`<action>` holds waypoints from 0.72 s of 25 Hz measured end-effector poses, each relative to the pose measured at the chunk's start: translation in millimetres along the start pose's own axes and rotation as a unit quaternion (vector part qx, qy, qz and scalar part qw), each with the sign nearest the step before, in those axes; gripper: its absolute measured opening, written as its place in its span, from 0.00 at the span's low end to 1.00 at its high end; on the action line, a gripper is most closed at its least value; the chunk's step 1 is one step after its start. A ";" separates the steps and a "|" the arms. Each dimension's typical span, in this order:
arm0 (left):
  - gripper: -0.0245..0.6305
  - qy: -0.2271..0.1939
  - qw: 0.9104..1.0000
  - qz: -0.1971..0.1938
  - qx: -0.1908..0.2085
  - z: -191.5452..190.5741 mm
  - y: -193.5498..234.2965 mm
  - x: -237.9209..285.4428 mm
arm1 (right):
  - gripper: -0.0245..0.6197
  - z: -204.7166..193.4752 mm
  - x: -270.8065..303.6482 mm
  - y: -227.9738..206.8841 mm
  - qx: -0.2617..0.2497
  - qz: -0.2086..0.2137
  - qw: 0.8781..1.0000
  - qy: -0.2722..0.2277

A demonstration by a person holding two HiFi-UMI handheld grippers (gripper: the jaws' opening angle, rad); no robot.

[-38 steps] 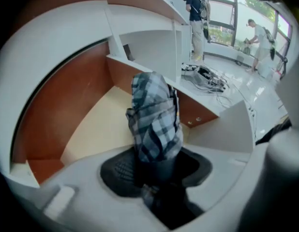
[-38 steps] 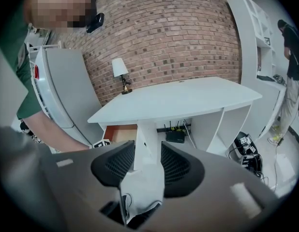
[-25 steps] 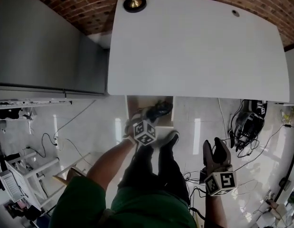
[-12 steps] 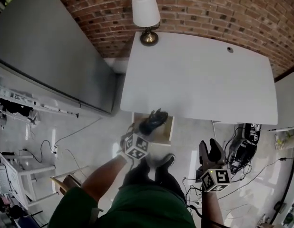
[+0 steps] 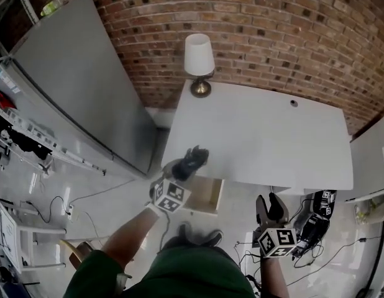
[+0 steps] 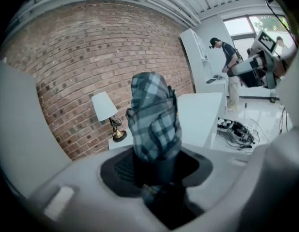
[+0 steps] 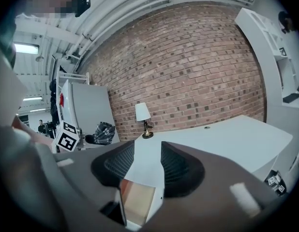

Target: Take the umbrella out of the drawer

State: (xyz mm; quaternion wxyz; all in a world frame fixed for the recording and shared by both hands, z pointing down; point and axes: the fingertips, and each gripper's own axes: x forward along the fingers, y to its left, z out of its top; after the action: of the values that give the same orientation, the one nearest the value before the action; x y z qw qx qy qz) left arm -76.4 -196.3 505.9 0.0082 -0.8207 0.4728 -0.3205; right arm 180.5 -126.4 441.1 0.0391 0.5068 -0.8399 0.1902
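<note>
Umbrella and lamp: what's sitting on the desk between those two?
Nothing. In the head view, the stretch of white desk between the umbrella and the lamp is bare.

- umbrella [image 6: 154,115]: blue-grey and white plaid, dark lines
- wall [image 5: 273,36]: red-brown brick, pale mortar
- desk [image 5: 260,141]: plain white
- lamp [image 5: 199,54]: white shade, brass-coloured base
- drawer [image 5: 207,197]: tan inside, probably wood, too small to be sure
- marker cubes [image 5: 170,195]: black squares on white
- my sleeve [image 5: 96,272]: green
</note>
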 end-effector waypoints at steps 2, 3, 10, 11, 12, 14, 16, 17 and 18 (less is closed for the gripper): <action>0.30 -0.007 1.000 0.011 0.010 14.9 9.1 0.9 | 0.30 9.4 -5.2 -5.2 -0.005 0.002 1.000 -0.005; 0.30 -0.009 1.000 0.016 0.015 21.3 13.4 2.7 | 0.30 14.6 -7.0 -8.1 -0.009 0.003 1.000 -0.008; 0.30 -0.011 0.999 0.018 0.032 38.8 37.0 33.0 | 0.30 34.0 -8.6 -29.6 -0.019 -0.010 1.000 -0.014; 0.30 -0.007 0.999 0.015 0.037 36.0 40.8 39.5 | 0.30 33.2 -7.2 -31.6 -0.018 -0.015 1.000 -0.012; 0.30 -0.003 0.999 0.012 0.042 32.5 45.0 46.9 | 0.30 32.1 -5.1 -33.8 -0.017 -0.020 1.000 -0.011; 0.30 0.005 0.999 0.003 0.050 24.6 54.2 64.6 | 0.30 31.1 1.2 -39.4 -0.013 -0.033 0.999 -0.010; 0.30 0.012 0.998 -0.009 0.055 15.8 64.7 83.4 | 0.30 33.1 7.6 -45.3 -0.005 -0.048 0.999 -0.017; 0.30 0.017 0.998 -0.015 0.056 11.5 70.5 92.6 | 0.30 35.4 10.7 -47.1 0.002 -0.056 0.998 -0.021; 0.30 0.022 0.998 -0.021 0.058 7.7 76.4 101.9 | 0.30 38.9 14.0 -47.8 0.010 -0.062 0.998 -0.025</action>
State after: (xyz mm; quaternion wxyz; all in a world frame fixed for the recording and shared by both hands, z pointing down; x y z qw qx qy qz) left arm -95.8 -320.4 528.5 0.0387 -0.8212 0.4360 -0.3660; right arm 220.1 -171.9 422.1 0.0249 0.5629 -0.8056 0.1830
